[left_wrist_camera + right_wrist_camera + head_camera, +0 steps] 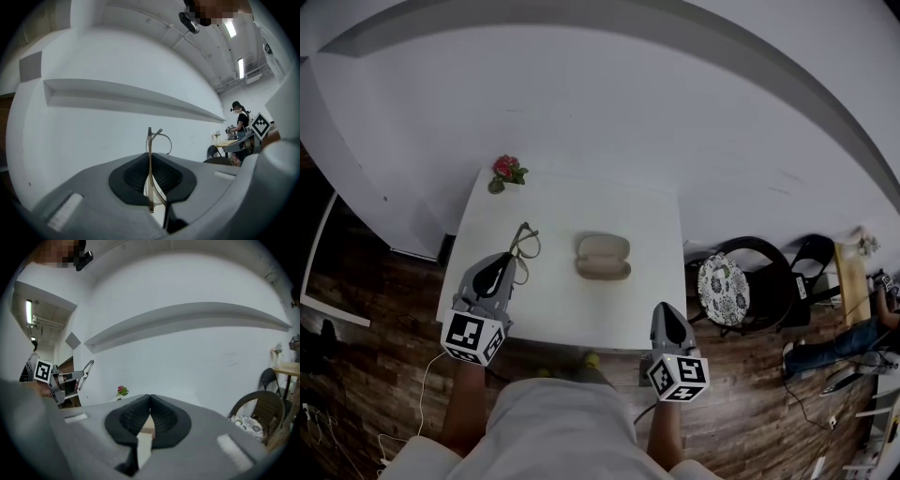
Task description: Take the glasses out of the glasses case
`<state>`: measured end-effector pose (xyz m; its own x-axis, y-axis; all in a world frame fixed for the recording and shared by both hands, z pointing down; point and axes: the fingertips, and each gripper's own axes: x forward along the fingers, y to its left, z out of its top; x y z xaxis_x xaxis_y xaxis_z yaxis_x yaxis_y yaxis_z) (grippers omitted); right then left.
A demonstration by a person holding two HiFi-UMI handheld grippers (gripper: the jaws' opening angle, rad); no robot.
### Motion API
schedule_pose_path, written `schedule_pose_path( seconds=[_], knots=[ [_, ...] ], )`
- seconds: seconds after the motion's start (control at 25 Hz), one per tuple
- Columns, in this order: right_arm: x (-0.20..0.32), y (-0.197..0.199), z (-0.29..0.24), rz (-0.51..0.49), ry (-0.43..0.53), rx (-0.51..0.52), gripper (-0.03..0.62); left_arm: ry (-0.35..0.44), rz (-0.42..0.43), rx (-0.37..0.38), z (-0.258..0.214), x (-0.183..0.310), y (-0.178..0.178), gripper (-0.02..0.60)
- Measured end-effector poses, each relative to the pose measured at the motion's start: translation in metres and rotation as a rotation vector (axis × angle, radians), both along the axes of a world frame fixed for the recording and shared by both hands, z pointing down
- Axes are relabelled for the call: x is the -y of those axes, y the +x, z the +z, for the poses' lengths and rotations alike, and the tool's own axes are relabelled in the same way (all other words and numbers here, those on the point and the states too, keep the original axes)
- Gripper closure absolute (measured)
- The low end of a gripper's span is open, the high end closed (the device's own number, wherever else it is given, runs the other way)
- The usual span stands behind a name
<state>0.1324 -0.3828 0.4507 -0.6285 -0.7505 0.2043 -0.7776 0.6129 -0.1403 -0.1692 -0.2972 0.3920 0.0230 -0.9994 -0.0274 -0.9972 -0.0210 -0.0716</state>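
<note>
Gripping the glasses [525, 242] by one temple arm, your left gripper [508, 261] is clenched; the left gripper view shows the thin arm pinched upright between its jaws, with the frame front standing out beyond the tips. The glasses are outside the glasses case [603, 256], to its left and apart from it, over the left part of the white worktop [581, 211]. The tan case lies near the middle of the worktop; whether its lid is fully shut cannot be read from the head view.

Your right gripper [667, 309] sits at the near right edge of the worktop, well apart from the case. Its jaws meet at the tips with nothing between them.

A small pink flower [508, 172] stands at the far left corner of the worktop. A dark chair with a patterned cushion [724, 289] stands on the wood floor to the right.
</note>
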Motion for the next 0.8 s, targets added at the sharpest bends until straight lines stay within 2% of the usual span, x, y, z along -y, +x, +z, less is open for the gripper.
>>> schedule_pose_path(
  seconds=[0.28,0.8],
  knots=[
    [0.011,-0.002,-0.008,-0.025,0.02,0.002,0.591,0.03,-0.045,-0.007,-0.01,-0.003,-0.009,0.558],
    [0.052,0.017,-0.026,-0.061,0.051,0.011,0.591,0.066,-0.1,0.02,-0.03,0.016,0.01,0.557]
  ],
)
